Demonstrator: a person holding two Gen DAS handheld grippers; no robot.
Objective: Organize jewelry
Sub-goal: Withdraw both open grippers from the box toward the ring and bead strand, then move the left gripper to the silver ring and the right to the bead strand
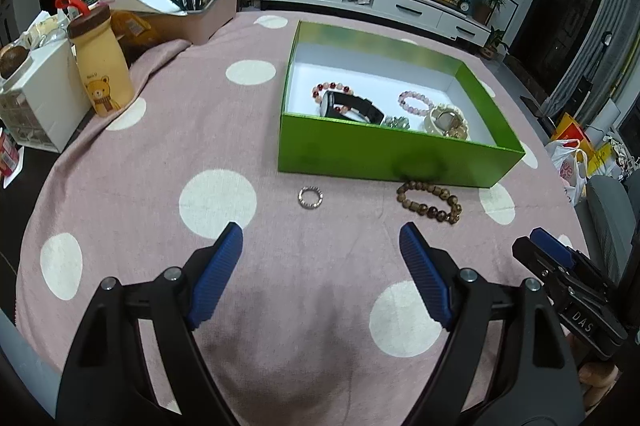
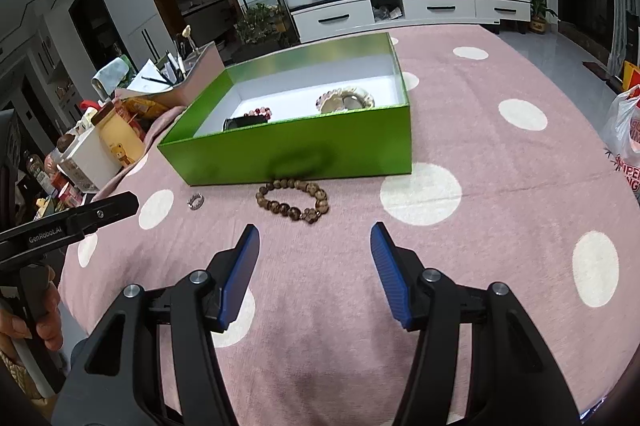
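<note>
Both tongs hang spread and empty: left gripper (image 1: 321,238) faces the small silver ring (image 1: 310,197), right gripper (image 2: 315,240) the brown wooden-bead bracelet (image 2: 295,200), each lined up for pickup. Beyond them, the green box (image 1: 384,156) already holds other jewelry.

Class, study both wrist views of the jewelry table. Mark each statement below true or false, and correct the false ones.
1. The brown bead bracelet lies inside the green box. False: it lies on the cloth in front of the box.
2. The left hand-held gripper is open and empty. True.
3. The small ring lies on the cloth outside the box. True.
4. The right hand-held gripper is shut on the ring. False: it is open and holds nothing.
5. The box is empty. False: it holds a black watch and bead bracelets.
</note>
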